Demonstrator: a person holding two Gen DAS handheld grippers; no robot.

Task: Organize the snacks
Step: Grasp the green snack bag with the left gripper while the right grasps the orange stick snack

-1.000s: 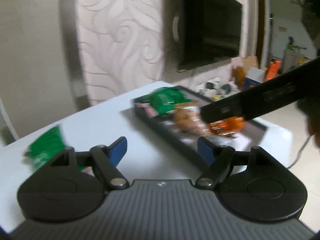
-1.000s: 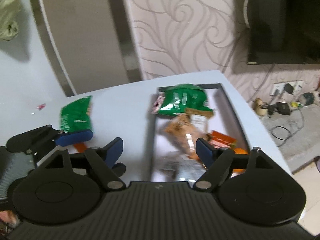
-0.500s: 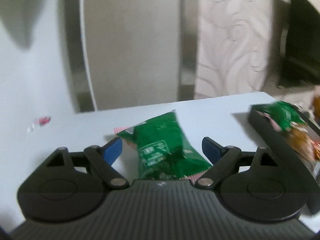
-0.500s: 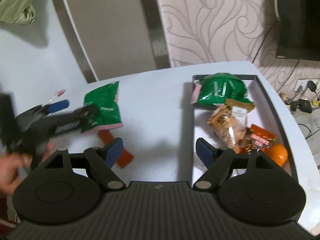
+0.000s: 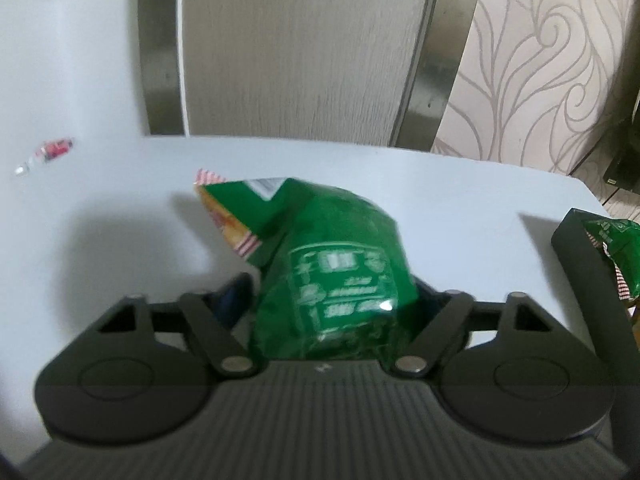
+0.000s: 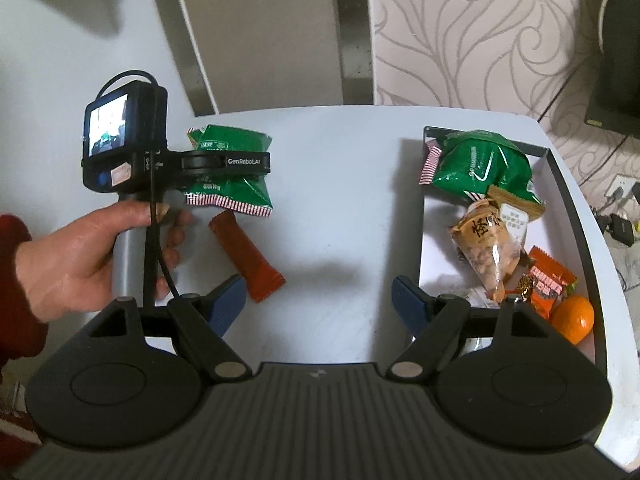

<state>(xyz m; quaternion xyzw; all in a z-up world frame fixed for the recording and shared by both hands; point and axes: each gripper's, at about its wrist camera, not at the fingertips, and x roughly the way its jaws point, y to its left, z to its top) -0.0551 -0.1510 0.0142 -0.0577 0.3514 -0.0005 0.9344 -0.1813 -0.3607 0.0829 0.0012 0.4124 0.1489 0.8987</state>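
On the left of the white table (image 6: 340,184), the green snack bag (image 5: 332,264) is being straddled by the left gripper (image 6: 224,162), whose jaws have just been closing around it; whether the pads are already pressing cannot be told. The bag is judged to be light, puffy and slick, with brittle contents, so its crimped striped edge or flat middle is being favoured over a hard squeeze. Just beside it, a red-brown snack bar (image 6: 248,256) is lying loose. The right gripper (image 6: 320,300) is being held with jaws apart over bare table, nothing between them. Further right, the black tray (image 6: 576,216) is already being filled: another green bag (image 6: 476,164), a peanut pouch (image 6: 486,248), an orange packet (image 6: 550,280), a tangerine (image 6: 574,318).
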